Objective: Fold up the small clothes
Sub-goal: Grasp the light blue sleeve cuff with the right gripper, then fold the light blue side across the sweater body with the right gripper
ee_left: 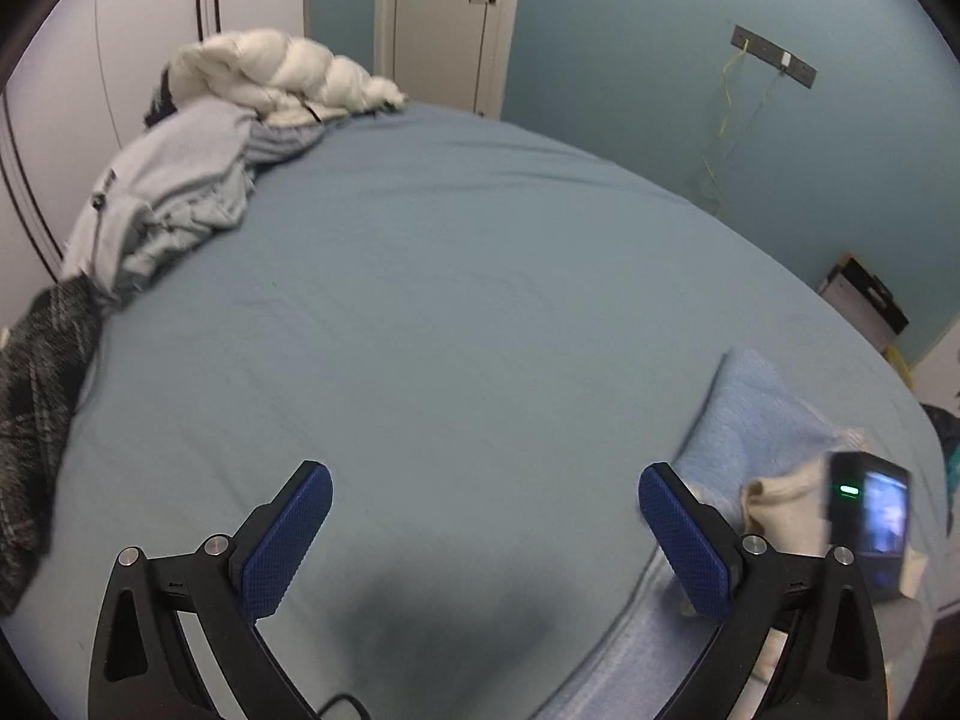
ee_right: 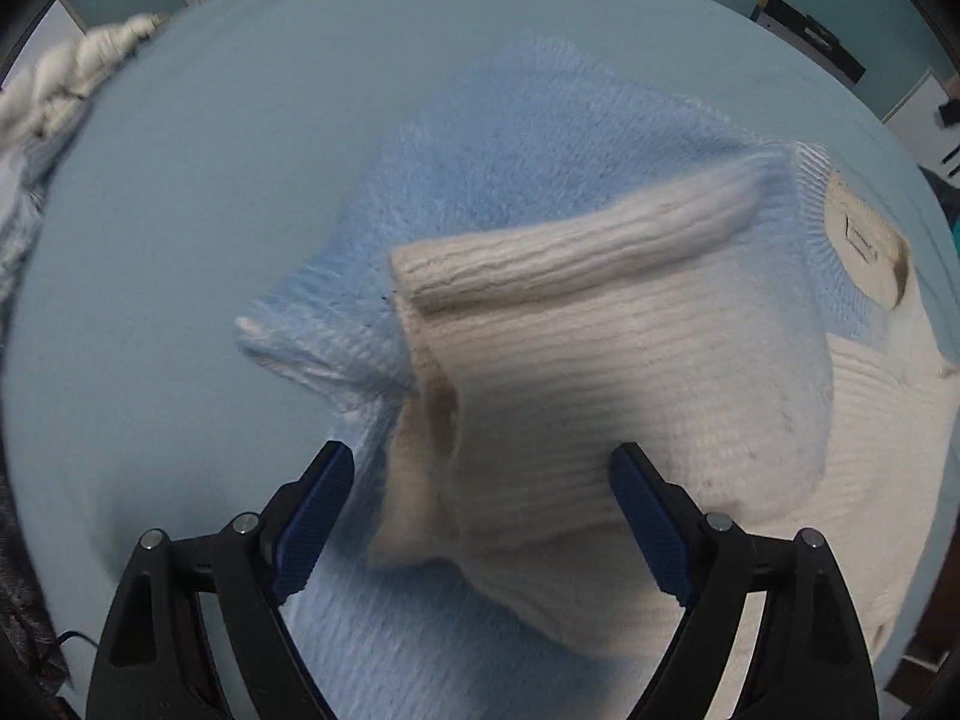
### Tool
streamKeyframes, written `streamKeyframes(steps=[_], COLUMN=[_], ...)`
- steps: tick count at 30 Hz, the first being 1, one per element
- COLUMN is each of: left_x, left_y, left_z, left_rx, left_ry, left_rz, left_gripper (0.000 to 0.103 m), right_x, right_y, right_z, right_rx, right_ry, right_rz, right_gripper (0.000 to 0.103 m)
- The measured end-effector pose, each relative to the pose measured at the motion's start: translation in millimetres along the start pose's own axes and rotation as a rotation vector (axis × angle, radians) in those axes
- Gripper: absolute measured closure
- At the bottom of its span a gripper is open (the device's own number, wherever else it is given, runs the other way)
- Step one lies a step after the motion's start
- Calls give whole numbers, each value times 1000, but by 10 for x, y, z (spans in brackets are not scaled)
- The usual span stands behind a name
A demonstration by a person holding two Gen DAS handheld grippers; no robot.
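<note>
Two tools show at this moment, one from each wrist camera, both above a bed (ee_left: 456, 276) covered in a blue-grey sheet.

Seen from its own camera, the left tool (ee_left: 485, 531) has its blue-padded fingers (ee_left: 288, 534) spread wide with nothing between them, only bare sheet and a dark shadow below. To its right lies the edge of a light blue knitted sweater (ee_left: 756, 414), with a cream knit piece just beside it. A blurred black device with a green light (ee_left: 867, 510), probably the other tool's body, sits over that cream piece.

From the right wrist camera, the right tool (ee_right: 483, 516) points steeply down over a cream ribbed sweater (ee_right: 648, 372), which lies on top of the light blue sweater (ee_right: 528, 138) near the right side of the bed. One cream sleeve (ee_right: 576, 252) is folded across its body, and a neck label (ee_right: 861, 240) shows at the right. Its jaws stand apart, and a cream fold sits between the pads; the blurred picture does not show whether they press on it.

At the far left of the bed lie a heap of pale blue clothes (ee_left: 174, 192), a white puffy jacket (ee_left: 288, 72) and a dark plaid garment (ee_left: 36, 420). Behind are white wardrobe doors (ee_left: 444, 18) and a teal wall (ee_left: 660, 78).
</note>
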State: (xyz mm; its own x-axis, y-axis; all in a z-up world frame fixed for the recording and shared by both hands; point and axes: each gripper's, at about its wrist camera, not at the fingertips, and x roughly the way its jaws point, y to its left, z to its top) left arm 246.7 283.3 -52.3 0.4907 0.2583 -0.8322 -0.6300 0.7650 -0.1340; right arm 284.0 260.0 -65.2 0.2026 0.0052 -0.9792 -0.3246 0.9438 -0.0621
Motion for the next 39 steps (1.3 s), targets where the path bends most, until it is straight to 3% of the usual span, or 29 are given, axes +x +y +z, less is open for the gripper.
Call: streamKeyframes(steps=[1, 2, 3, 5, 9, 17, 19, 21, 23, 25, 29, 35, 39], left_x=[32, 70, 100, 85, -14, -86, -97, -108, -116, -115, -145, -169, -141], left_y=[8, 21, 42, 70, 82, 73, 52, 20, -28, -84, -224, -430, -614], left_z=[-3, -2, -3, -3, -4, -71, -77, -90, -114, -140, -197, -291, -400], left_rx=[-3, -8, -19, -34, -32, -14, -2, 9, 31, 58, 125, 236, 344], left_ry=[15, 36, 57, 73, 62, 78, 76, 71, 68, 72, 70, 67, 82], left_rz=[-7, -21, -43, -74, -84, -88, -85, -75, -65, -62, -61, -56, -51], left_gripper=[0, 0, 0, 0, 0, 0, 0, 0, 0, 0, 0, 0, 0], right_x=[53, 75, 69, -61, -744, -3066, -3497, -3764, -3907, -3987, -3850, -3573, -3109], right_y=[29, 31, 14, -76, -357, -960, -1057, -1105, -1126, -1143, -1360, -2169, -2933], right_z=[21, 29, 34, 53, 107, 168, 134, 77, -10, -103, -349, -727, -1167], right_rx=[-12, -15, -12, -14, 22, 229, 261, 290, 307, 294, 318, 450, 597], right_ry=[13, 20, 20, 11, -72, -517, -634, -690, -722, -754, -748, -714, -701], right_rz=[-34, -56, -68, -50, 8, 390, 420, 439, 451, 411, 356, 329, 246], right_gripper=[35, 50, 72, 99, 99, 99, 99, 99, 99, 99, 99, 99, 99])
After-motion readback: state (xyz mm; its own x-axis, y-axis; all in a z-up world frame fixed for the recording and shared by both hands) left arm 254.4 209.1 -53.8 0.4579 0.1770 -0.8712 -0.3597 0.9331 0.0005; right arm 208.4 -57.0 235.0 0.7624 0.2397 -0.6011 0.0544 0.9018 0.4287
